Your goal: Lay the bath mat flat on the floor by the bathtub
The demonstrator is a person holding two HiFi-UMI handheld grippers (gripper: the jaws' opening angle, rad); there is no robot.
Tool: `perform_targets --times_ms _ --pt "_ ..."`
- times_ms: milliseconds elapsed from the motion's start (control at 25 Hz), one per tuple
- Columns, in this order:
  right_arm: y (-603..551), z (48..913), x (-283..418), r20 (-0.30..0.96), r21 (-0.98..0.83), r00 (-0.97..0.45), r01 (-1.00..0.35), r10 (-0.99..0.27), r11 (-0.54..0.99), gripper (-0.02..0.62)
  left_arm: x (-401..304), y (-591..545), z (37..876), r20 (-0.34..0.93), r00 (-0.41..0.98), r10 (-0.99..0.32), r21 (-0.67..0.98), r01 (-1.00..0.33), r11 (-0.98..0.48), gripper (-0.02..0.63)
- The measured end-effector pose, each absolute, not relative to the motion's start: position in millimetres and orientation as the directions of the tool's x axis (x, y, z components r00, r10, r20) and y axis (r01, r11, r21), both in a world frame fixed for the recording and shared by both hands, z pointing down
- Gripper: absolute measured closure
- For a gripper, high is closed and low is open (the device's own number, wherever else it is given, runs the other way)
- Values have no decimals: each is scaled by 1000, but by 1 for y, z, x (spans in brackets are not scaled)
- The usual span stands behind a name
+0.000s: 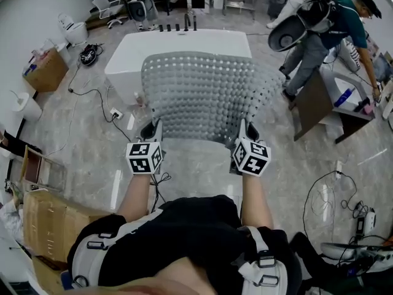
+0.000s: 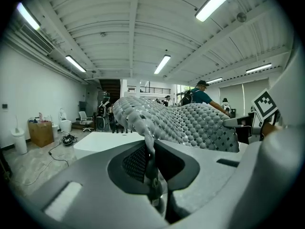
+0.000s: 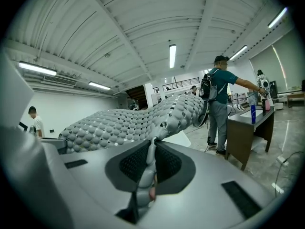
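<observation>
– Holding the bath mat (image 1: 206, 97) by its near edge, are they? Where is it?
– Up in the air, spread ahead of the person and sagging a little between the two grips. From the head view it hides the near side of the bathtub (image 1: 184, 45). None of it is on the floor (image 1: 196, 171).
– And the claws?
– The left claw (image 2: 151, 173) is clamped on the mat's near left corner and the right claw (image 3: 145, 175) on the near right corner. Each has the bobbled edge pinched between its jaws, and the sheet runs away from them.
– How to lay it well?
– I'd lower both claws level and together, so the far edge meets the floor first beside the tub. Then ease the rest down toward the person, taut enough to avoid folds, and release only once it's flat.
</observation>
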State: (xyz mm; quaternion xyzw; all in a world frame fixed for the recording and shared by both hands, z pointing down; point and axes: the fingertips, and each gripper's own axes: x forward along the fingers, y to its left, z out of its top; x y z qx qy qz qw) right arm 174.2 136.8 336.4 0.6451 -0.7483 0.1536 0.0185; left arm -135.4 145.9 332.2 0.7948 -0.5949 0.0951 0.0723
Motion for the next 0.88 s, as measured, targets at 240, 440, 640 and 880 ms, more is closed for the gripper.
perform_targets --times_ms 240,440,640,880 --pt "135 340 161 219 -192 -157 -975 -963 115 566 -147 141 341 238 295 -925 8 -953 -302 572" --pt "122 345 159 223 -177 -160 -977 -962 122 566 -147 122 348 252 302 -919 8 -951 -310 571" --pt "83 357 158 233 -205 -166 -972 -958 118 566 -144 86 356 265 310 -913 -3 -947 -322 571" --pt "11 373 166 246 -233 -194 -963 -950 137 566 -136 16 368 280 296 -913 -5 -951 -310 571"
